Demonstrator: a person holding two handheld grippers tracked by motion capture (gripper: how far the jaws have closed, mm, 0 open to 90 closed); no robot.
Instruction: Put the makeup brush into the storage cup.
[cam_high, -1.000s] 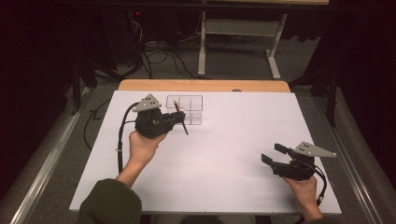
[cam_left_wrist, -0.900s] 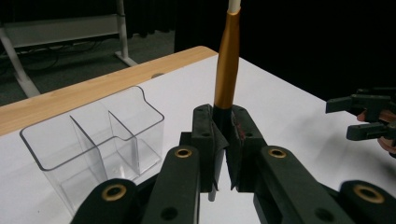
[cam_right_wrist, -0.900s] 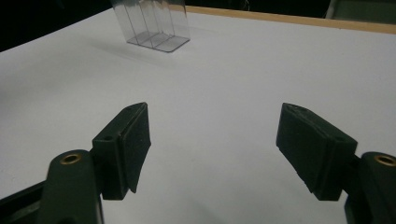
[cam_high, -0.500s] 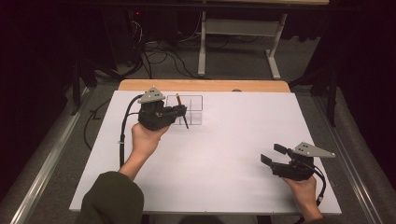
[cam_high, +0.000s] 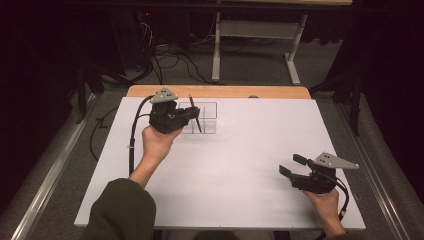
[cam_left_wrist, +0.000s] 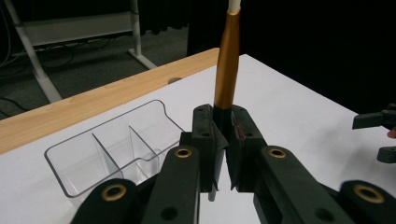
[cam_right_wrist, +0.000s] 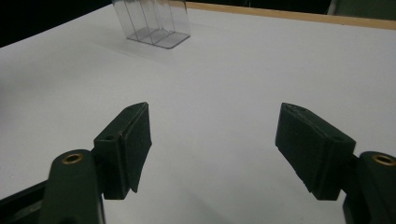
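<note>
At about ten o'clock on the white table top (cam_high: 235, 165) we find the left gripper (cam_high: 192, 114), its black jaws pinching a slim copper-coloured pen with a pale tip (cam_left_wrist: 227, 65). In the left gripper view the pen stands close to upright between the pads, gripped near its dark lower end, with most of its length rising above the jaws. In the high view it slants across the near edge of a clear plastic organiser tray with three compartments (cam_high: 210, 111), which sits at about eleven o'clock, just inside the bare wooden strip of the table's far edge (cam_high: 280, 92). We cannot tell whether the pen's lower tip hangs over a compartment or just in front of the tray.

Moving right, the middle of the table is bare. At about four o'clock the right gripper (cam_right_wrist: 212, 144) rests low near the table's right edge, its jaws spread wide with nothing between them, well apart from the tray.

Risks, as we judge them: the grip sits low on a long pen, so it could pivot or slide in the pads. If lowered off-line, its tip may catch a divider or the rim and push the light tray away, since nothing braces it. Released too high, it could bounce out.
</note>
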